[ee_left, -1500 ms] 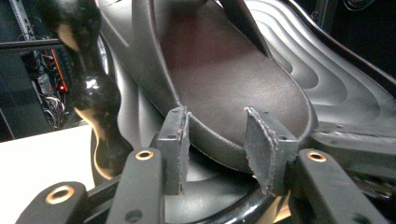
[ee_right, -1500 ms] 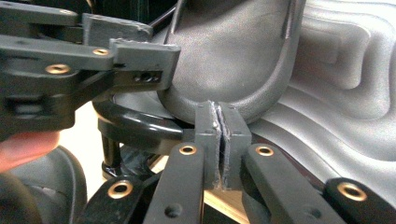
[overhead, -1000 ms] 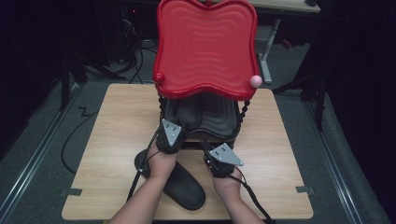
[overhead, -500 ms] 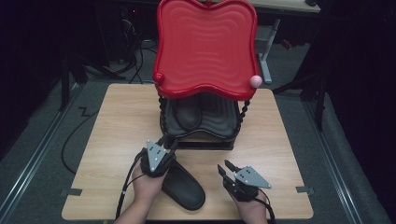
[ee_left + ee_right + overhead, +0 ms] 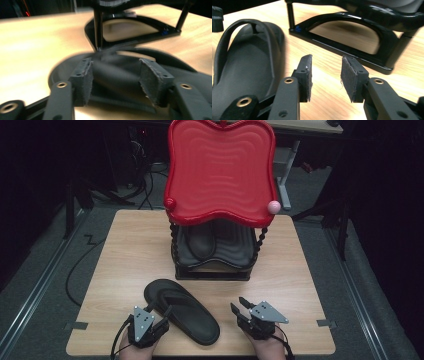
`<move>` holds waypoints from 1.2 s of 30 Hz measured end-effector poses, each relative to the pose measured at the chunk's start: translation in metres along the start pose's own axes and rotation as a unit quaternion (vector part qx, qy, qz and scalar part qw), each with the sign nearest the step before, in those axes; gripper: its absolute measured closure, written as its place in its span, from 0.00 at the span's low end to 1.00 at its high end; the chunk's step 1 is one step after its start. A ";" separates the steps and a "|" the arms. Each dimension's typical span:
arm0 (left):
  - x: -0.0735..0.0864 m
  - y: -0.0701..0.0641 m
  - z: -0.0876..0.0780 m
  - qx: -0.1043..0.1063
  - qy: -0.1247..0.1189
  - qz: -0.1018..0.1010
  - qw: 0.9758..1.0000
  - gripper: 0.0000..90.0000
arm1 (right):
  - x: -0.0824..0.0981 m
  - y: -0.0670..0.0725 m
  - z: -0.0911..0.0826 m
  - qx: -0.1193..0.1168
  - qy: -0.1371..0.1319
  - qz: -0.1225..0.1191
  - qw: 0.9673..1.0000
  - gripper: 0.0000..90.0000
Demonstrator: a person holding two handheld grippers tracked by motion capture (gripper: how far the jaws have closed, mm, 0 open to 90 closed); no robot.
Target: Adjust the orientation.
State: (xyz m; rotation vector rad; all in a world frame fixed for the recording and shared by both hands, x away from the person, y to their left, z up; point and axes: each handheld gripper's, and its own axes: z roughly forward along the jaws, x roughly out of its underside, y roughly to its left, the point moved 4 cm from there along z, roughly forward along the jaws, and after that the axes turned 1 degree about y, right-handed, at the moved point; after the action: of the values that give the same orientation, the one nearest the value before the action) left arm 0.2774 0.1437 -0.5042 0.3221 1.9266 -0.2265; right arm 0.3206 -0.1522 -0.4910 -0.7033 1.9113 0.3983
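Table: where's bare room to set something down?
Free: the table left of the rack, the strip right of it toward the right edge, and the patch between the flip-flop and right gripper. Crowded: centre back at the rack, front left around flip-flop and left gripper.

The high view looks down from above the near side of the table [image 5: 125, 250], facing forward, far enough back to take in the whole top and some floor. The red rack [image 5: 220, 175] stands in the upper middle of the frame. The left gripper view sits very low and close, looking between its own two jaws at the black sandal [image 5: 115, 72], with the rack's black base [image 5: 140, 30] across the top of the frame. The right gripper view is also low and close, looking over bare wood, with the sandal at its left and the base across the top. All three views share the sandal and the rack's base.
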 end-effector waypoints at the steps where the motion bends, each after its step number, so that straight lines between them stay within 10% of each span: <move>1: 0.002 0.001 0.000 0.007 0.009 -0.007 1.000 0.48 | 0.000 0.000 0.000 0.000 0.000 0.000 1.000 0.66; 13: 0.009 -0.008 0.002 0.029 0.032 -0.049 0.998 0.35 | -0.015 0.057 0.063 -0.081 0.038 -0.029 0.996 0.63; 21: 0.008 -0.018 0.004 0.026 0.021 -0.036 0.999 0.45 | -0.013 0.061 0.089 -0.058 0.081 -0.046 0.994 0.86; 26: 0.008 -0.021 0.005 0.048 0.015 -0.024 0.998 0.49 | -0.008 0.060 0.075 -0.054 0.088 -0.066 0.993 0.89; 36: 0.003 -0.055 0.015 0.115 0.018 0.021 0.993 0.60 | 0.023 0.047 0.012 -0.026 0.089 -0.029 0.995 0.84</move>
State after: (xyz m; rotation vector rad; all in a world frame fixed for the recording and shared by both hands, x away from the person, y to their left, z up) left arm 0.2717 0.0879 -0.5127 0.5224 1.9311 -0.4189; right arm 0.2924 -0.1156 -0.5181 -0.8508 2.0482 0.3612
